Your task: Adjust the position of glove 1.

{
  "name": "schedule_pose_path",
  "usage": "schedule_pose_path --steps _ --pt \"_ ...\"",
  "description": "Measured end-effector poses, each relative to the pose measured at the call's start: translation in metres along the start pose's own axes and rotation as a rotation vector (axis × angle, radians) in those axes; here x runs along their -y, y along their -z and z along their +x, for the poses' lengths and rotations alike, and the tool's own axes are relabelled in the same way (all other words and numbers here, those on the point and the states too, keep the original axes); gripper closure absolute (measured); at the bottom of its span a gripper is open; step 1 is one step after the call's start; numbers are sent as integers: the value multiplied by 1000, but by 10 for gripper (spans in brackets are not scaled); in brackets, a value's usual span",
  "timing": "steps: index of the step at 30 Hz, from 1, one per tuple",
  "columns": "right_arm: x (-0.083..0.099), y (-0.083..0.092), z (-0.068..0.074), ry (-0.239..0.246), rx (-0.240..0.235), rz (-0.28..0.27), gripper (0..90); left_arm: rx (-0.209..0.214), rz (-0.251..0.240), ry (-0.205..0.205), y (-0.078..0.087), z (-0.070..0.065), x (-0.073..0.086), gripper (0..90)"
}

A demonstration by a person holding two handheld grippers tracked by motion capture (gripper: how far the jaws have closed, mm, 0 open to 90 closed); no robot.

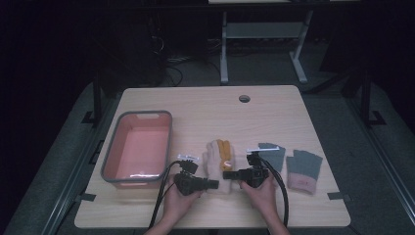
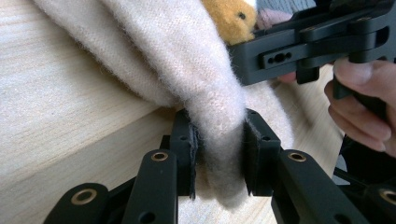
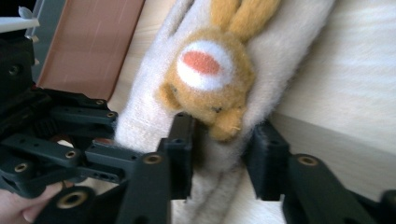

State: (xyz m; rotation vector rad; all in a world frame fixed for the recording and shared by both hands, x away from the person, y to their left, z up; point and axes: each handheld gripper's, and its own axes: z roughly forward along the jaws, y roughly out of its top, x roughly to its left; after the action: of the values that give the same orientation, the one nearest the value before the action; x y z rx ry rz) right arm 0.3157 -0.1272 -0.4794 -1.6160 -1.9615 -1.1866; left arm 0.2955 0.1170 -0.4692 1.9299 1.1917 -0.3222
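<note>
A fluffy cream glove [image 1: 215, 155] with an orange animal face [image 3: 205, 79] sewn on lies on the wooden table near its front edge. My left gripper [image 2: 218, 154] is shut on a fold of the cream glove [image 2: 187, 60] at its cuff end, the pads squeezing the wool. It comes at the glove from the left [image 1: 215, 184]. My right gripper [image 3: 219, 154] comes from the right [image 1: 226, 174]. Its jaws straddle the glove [image 3: 280, 60] just below the animal's snout, with small gaps at the pads, so it is open.
A pink bin with a grey rim [image 1: 169, 142] stands empty at the left. Two grey fingerless gloves [image 1: 272, 154] [image 1: 304, 169] lie to the right of the cream one. A cable hole [image 1: 244, 98] sits near the table's far edge.
</note>
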Motion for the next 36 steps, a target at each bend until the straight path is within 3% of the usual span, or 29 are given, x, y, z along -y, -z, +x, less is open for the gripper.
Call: schedule_pose_path --steps 3,7,18,36 --pt "1 -3 1 -23 -3 2 759 4 -1 8 0 1 0 693" --pt "-1 0 -2 -28 -46 -1 822 3 -10 7 1 -1 1 694" --pt "-7 18 11 23 -56 -31 829 47 -41 -14 12 -10 -10 695" --pt "-31 43 49 100 -54 -65 830 85 -84 -66 46 -23 -37 695"
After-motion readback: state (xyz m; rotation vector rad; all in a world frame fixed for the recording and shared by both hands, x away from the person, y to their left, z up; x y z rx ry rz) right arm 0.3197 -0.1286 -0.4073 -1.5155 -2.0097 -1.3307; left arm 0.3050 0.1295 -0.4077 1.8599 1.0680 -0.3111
